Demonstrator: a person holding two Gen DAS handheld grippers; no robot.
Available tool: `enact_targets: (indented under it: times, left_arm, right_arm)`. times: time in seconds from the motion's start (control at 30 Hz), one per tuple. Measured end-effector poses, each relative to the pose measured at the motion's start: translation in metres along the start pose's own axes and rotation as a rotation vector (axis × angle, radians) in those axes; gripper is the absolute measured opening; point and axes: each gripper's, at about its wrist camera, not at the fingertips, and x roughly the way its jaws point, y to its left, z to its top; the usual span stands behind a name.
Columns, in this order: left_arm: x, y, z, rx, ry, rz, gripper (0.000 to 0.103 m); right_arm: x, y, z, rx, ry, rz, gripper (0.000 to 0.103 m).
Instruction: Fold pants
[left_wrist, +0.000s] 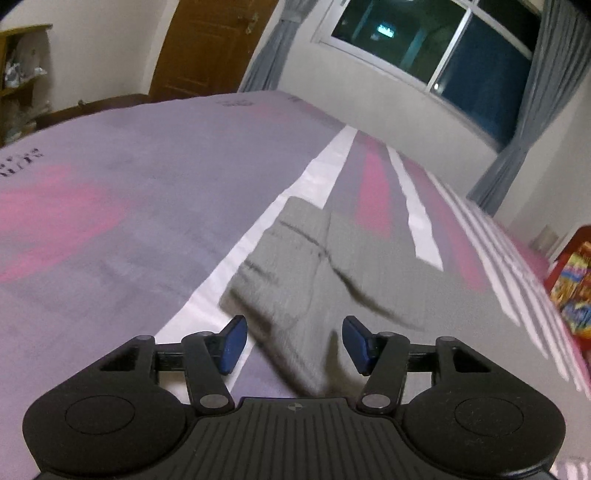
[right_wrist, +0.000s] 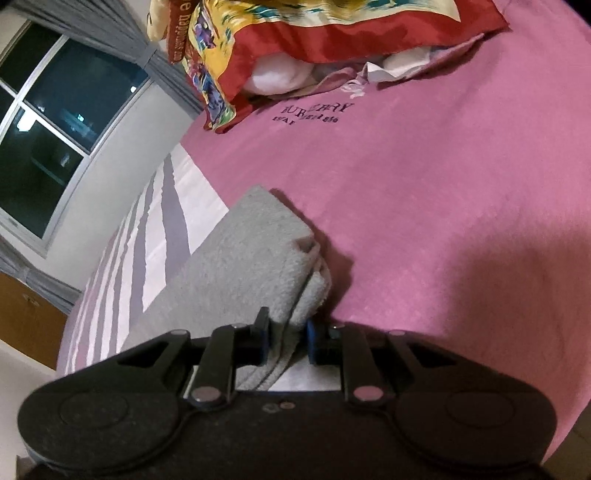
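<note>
A: Where are the pants right now?

B: The grey pants lie on the bed, over its white and pink stripes, already doubled into a thick bundle. In the right wrist view the grey pants run from the claw toward the window, with stacked layers showing along the near edge.

A: And the claws?

B: The right claw is closed narrow on those stacked layers; cloth fills the gap between its blue pads. The left claw is spread wide and holds nothing. It hangs just above the near end of the bundle, and that view is smeared with motion blur.

A: What could go wrong from here?

B: My guess is the layers. The right claw pinches close to the corner, so a pull could draw out only the upper plies and let the lower ones slide, skewing the fold. The fabric looks thick and fleecy, so it may spring open once released.

A: Anything about the left side?

B: If it closes while moving that fast, it could pinch the bedsheet along with the pants, or nudge the bundle out of square. The patterned pillow sits well apart, so it is no obstacle.
</note>
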Motion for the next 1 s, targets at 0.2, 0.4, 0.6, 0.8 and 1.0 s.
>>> enact_targets:
  times: [0.2, 0.4, 0.6, 0.8, 1.0]
  left_arm:
    - [-0.002, -0.015, 0.007, 0.041, -0.105, -0.026, 0.028]
    - [0.028, 0.0, 0.014, -0.033, 0.009, -0.049, 0.029]
    - [-0.001, -0.016, 0.037, 0.053, -0.187, -0.212, 0.026]
    - [0.061, -0.012, 0.023, 0.211, 0.094, 0.029, 0.028]
    - [0.039, -0.009, 0.017, 0.107, 0.019, 0.018, 0.047]
  right_arm:
    - [0.0, 0.0, -0.001, -0.008, -0.002, -0.004, 0.019]
    - [0.003, 0.003, -0.001, -0.021, -0.004, -0.017, 0.019]
    - [0.002, 0.002, 0.001, -0.025, 0.003, -0.015, 0.02]
    - [0.003, 0.002, 0.0, -0.023, -0.005, -0.018, 0.02]
    - [0.002, 0.001, 0.003, -0.024, 0.008, -0.01, 0.02]
